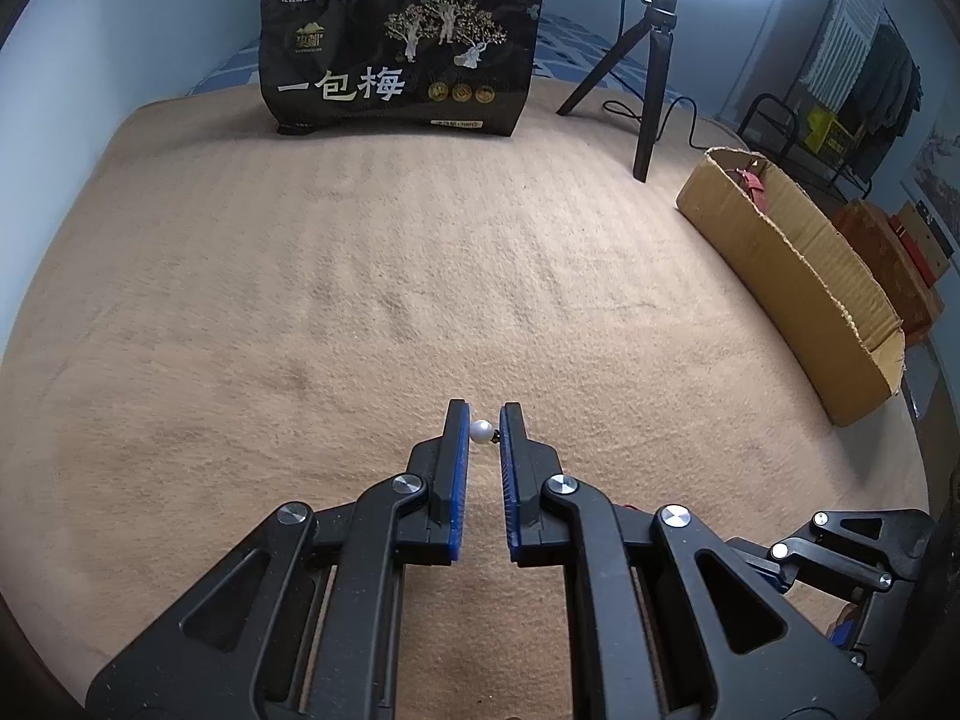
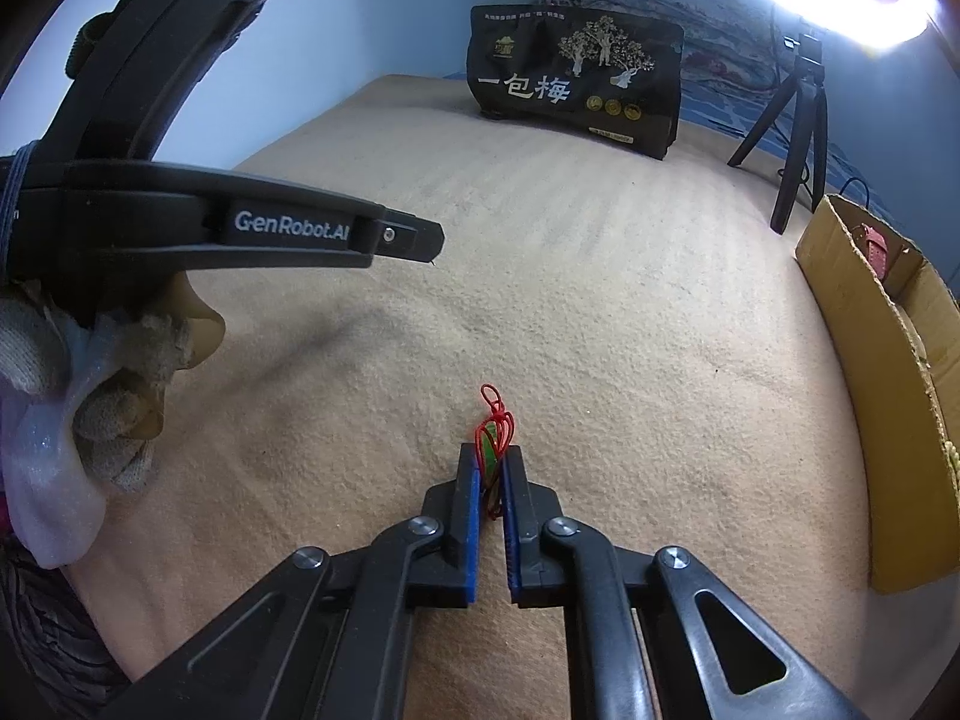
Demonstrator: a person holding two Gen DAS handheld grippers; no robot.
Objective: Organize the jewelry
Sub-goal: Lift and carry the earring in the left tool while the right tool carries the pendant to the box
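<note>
My left gripper (image 1: 485, 417) is shut on a small white pearl bead (image 1: 480, 430) with a dark bit at its side, held just above the tan blanket (image 1: 360, 276). My right gripper (image 2: 492, 461) is shut on a green pendant on a red cord (image 2: 493, 417); the cord's loops stick out past the fingertips over the blanket (image 2: 600, 312). The left tool's side (image 2: 336, 231) and a gloved hand (image 2: 114, 420) show at the left of the right wrist view. An open cardboard box (image 1: 798, 276) lies to the right.
A black snack bag (image 1: 399, 54) stands at the blanket's far edge, with a black tripod (image 1: 651, 72) under a ring light beside it. The cardboard box (image 2: 882, 396) holds a red strap (image 2: 876, 249). The right tool's linkage (image 1: 840, 546) shows at the lower right of the left view.
</note>
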